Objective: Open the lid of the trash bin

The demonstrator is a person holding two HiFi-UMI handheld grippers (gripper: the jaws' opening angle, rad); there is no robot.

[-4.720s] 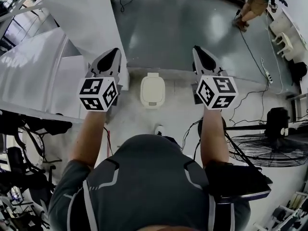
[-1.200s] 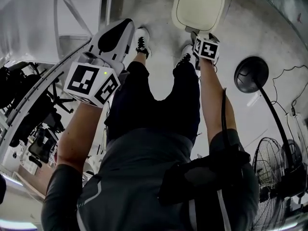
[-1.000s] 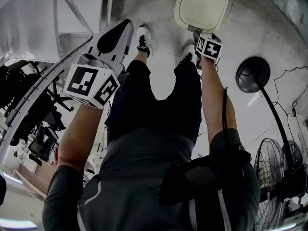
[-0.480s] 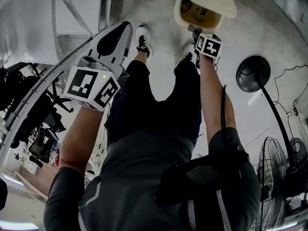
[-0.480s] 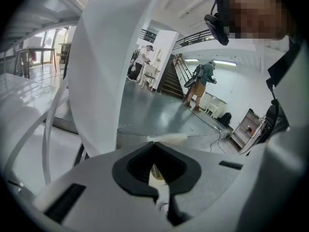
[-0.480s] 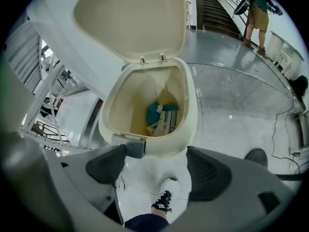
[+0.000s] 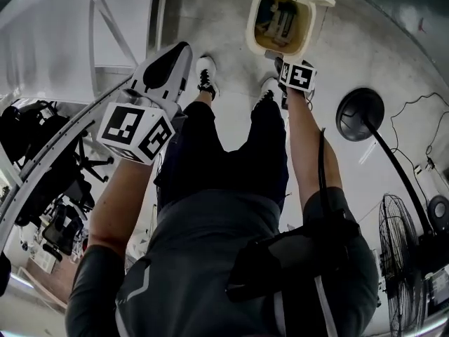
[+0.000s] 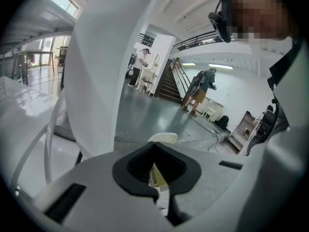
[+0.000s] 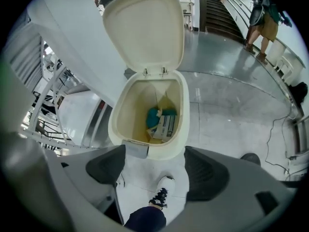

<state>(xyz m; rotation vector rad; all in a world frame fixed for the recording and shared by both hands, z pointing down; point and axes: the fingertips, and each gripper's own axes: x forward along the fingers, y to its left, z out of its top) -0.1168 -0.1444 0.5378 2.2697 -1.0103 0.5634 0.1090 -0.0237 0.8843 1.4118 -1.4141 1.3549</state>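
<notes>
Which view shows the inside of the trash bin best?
The right gripper view: it looks into the open trash bin, rubbish visible inside. The head view shows it small and far; the left gripper view only a sliver.

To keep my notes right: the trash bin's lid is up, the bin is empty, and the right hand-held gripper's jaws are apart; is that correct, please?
Only the emptiness is wrong: the right gripper view shows rubbish inside the trash bin. The lid is up and the right hand-held gripper has its jaws apart.
</notes>
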